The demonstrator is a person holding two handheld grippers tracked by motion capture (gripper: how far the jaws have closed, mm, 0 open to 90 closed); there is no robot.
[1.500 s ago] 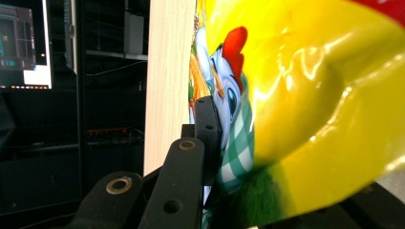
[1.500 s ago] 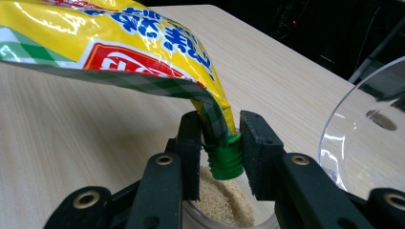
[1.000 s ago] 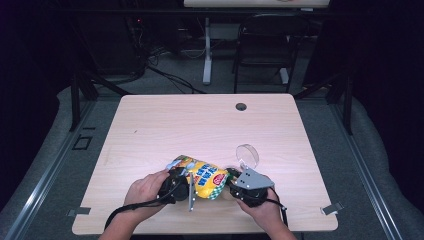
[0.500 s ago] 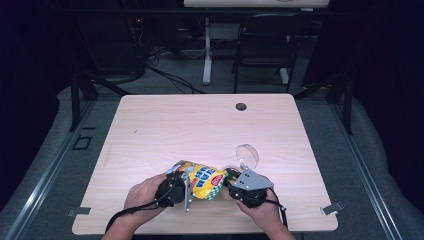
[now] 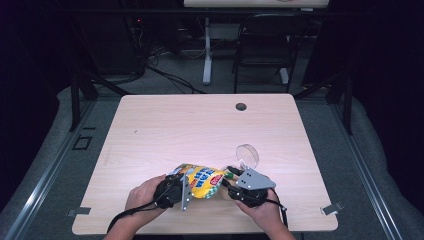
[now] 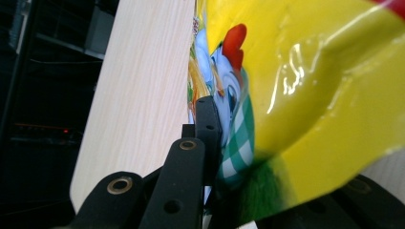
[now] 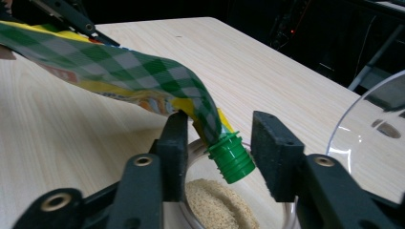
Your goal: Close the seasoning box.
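A yellow snack pouch (image 5: 202, 181) with a green checked end hangs between my two grippers near the table's front edge. My left gripper (image 5: 181, 190) is shut on its lower end; in the left gripper view one finger (image 6: 207, 121) presses the pouch (image 6: 310, 95). The pouch's green spout (image 7: 232, 161) points down over a clear bowl (image 7: 279, 210) holding tan granules (image 7: 215, 205). My right gripper (image 7: 222, 145) has just been opening its jaws. The spout stands between them with a gap on each side.
A clear round lid (image 5: 248, 155) leans just behind the right gripper (image 5: 231, 186) and shows at the right gripper view's right edge as the lid (image 7: 372, 133). The wooden table (image 5: 200, 125) has a cable hole (image 5: 241, 106) at the back. A chair and desk legs stand beyond.
In the high view both hands stay at the front edge with the pouch between them; the pouch has shifted only slightly.
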